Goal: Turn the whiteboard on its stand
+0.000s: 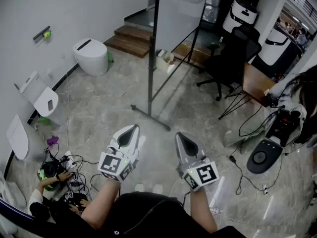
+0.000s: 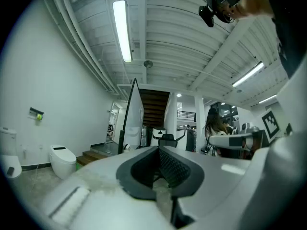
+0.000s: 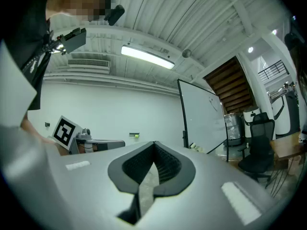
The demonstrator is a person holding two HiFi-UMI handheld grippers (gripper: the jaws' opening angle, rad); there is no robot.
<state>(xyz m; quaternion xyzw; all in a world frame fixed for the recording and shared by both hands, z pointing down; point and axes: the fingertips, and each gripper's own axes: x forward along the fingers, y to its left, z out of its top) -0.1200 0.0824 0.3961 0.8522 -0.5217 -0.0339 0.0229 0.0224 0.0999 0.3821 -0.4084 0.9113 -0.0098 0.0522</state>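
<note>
The whiteboard (image 1: 181, 9) stands on a dark metal stand (image 1: 150, 90) ahead of me, seen nearly edge-on, its foot bar (image 1: 151, 118) resting on the stone floor. It also shows in the left gripper view as the whiteboard (image 2: 135, 121) and in the right gripper view as the whiteboard (image 3: 204, 116). My left gripper (image 1: 130, 131) and right gripper (image 1: 182, 139) are held side by side, well short of the stand, pointing toward it. Both are shut with nothing between the jaws, as the left gripper (image 2: 158, 150) and right gripper (image 3: 154, 145) show up close.
A white toilet (image 1: 91, 56) sits at the left wall and wooden steps (image 1: 131, 37) lie behind it. A black office chair (image 1: 230, 58) stands right of the board. Cables and a crouching person (image 1: 52, 180) are at lower left. A round machine base (image 1: 260, 157) sits at right.
</note>
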